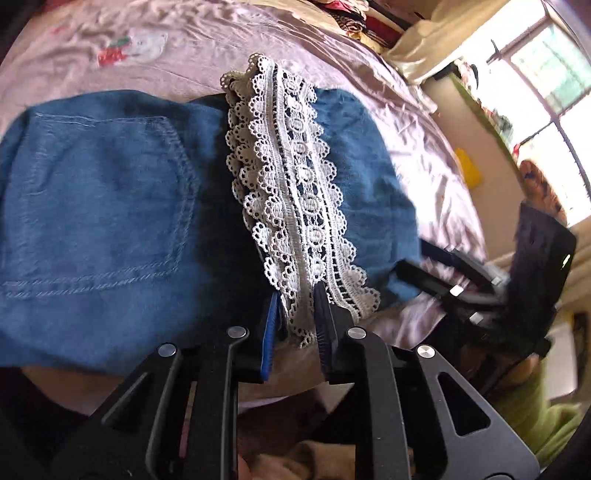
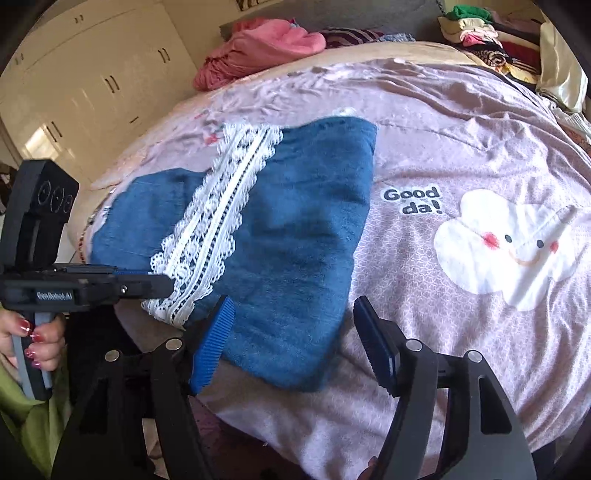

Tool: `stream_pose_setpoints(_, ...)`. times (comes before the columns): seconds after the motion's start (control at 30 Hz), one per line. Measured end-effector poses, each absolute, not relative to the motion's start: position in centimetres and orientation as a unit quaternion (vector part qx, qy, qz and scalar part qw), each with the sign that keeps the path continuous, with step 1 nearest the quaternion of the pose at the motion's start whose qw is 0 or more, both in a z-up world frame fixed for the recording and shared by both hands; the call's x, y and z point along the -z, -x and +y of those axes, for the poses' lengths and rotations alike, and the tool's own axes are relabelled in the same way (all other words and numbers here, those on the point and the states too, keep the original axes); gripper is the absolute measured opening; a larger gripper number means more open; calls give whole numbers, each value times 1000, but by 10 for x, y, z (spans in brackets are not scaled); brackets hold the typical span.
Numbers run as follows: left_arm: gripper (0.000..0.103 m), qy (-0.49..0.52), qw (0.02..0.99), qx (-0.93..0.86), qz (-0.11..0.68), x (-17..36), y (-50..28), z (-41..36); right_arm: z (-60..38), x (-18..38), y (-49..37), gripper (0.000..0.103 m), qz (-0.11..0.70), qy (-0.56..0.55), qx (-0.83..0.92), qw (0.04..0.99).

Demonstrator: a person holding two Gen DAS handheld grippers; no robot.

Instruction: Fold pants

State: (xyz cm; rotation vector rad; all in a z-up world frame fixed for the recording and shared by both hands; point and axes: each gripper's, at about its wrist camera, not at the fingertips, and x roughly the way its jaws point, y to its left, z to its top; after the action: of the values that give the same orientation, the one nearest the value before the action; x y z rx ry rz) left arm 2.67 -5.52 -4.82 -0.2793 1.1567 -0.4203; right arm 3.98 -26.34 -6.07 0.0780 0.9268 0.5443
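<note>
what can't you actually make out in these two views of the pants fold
- Left hand-held gripper on the lace trim: left wrist view, lace covers the pads, so how much fabric is pinched stays hidden.
- Blue pants: right wrist view, the folded top layer hides the layers beneath.
- Pants' near left edge: left wrist view, cut off by the frame and gripper body.
- Clothes pile: right wrist view, too small to tell items.

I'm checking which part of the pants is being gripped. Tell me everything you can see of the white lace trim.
The white openwork lace trim is a long band with scalloped edges and a dark-backed centre strip, apparently sewn along an edge of the blue denim-like pants. It lies across the folded pants on the pink bedspread. Its near end sits between the fingers of the left gripper, which are closed on it.
</note>
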Motion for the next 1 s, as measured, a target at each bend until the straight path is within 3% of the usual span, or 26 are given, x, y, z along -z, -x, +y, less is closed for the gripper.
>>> stream_pose_setpoints(0.2, 18, 111, 813, 183, 542, 57, -26, -57, -270, 45, -40, 66, 426, -29, -244, 871)
stream_pose_setpoints(0.57, 67, 51, 860, 187, 472, 3, -22, -63, -269, 2, -79, 69, 387, 0, -251, 887)
stream_pose_setpoints(0.7, 69, 33, 865, 188, 465, 5, -27, -83, -258, -10, -107, 69, 394, 8, -286, 874)
stream_pose_setpoints(0.73, 69, 31, 866, 189, 462, 7, -27, -87, -254, -10, -113, 63, 401, 8, -299, 866)
stream_pose_setpoints(0.77, 69, 27, 868, 188, 459, 11, -26, -92, -249, -10, -119, 48, 407, 8, -310, 859)
stream_pose_setpoints(0.8, 68, 24, 867, 190, 461, 14, -24, -94, -242, -8, -126, 45, 414, 8, -323, 851)
stream_pose_setpoints(0.87, 53, 22, 863, 189, 467, 25, -23, -101, -226, -4, -137, 41, 425, 28, -330, 843)
stream_pose_setpoints(1.0, 49, -3, 862, 168, 479, 39, -31, -104, -193, 15, -159, 41, 447, 70, -325, 831)
